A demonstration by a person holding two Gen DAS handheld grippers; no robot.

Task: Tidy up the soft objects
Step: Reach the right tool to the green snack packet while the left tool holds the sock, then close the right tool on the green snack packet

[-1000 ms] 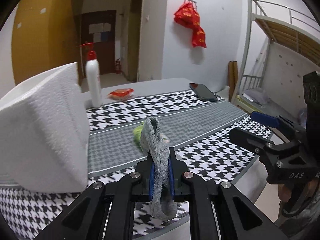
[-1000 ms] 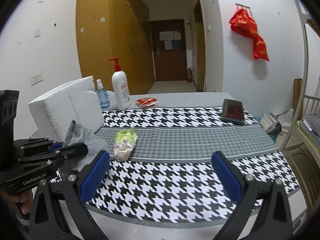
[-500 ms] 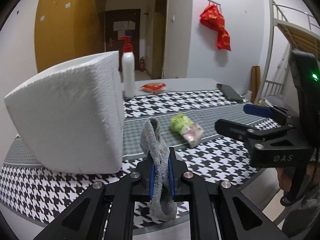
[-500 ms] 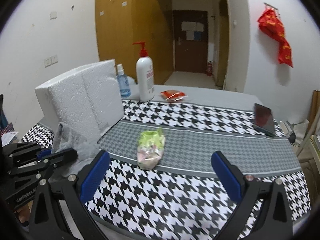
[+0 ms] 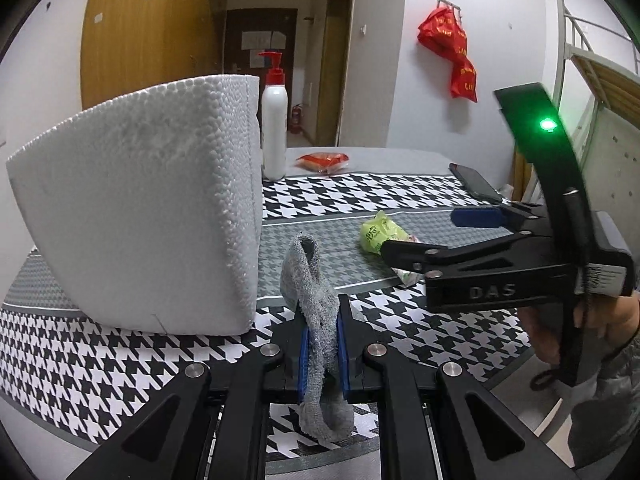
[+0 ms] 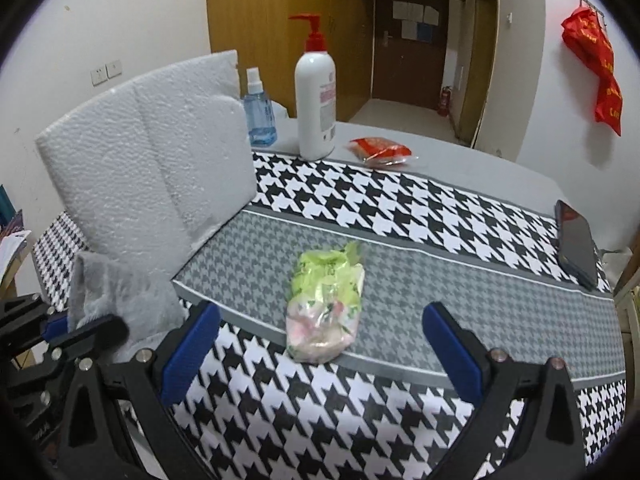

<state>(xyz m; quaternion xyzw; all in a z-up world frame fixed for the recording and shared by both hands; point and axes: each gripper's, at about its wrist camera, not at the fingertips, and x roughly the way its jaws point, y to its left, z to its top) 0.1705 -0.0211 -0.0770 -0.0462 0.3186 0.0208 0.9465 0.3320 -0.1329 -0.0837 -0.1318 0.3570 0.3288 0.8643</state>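
Observation:
My left gripper (image 5: pixel 320 352) is shut on a grey sock (image 5: pixel 316 312), which stands up between the blue pads and hangs below them, over the table's front edge. The sock also shows in the right wrist view (image 6: pixel 120 300), at the lower left. A green and pink plastic packet (image 6: pixel 326 312) lies on the grey band of the houndstooth cloth (image 6: pixel 400 208). My right gripper (image 6: pixel 320 348) is open, its blue pads either side of the packet's near end, a little in front of it. In the left wrist view the right gripper (image 5: pixel 436 232) partly hides the packet (image 5: pixel 380 234).
A white foam box (image 5: pixel 152 208) stands on the table's left, close to the sock. Behind it are a white pump bottle (image 6: pixel 316 100) and a blue spray bottle (image 6: pixel 258 116). A red packet (image 6: pixel 380 150) and a black phone (image 6: pixel 576 244) lie farther back and right.
Both grippers have swung left and closer to the table. The right gripper now frames the green packet. The left gripper still holds the sock, now beside the foam box.

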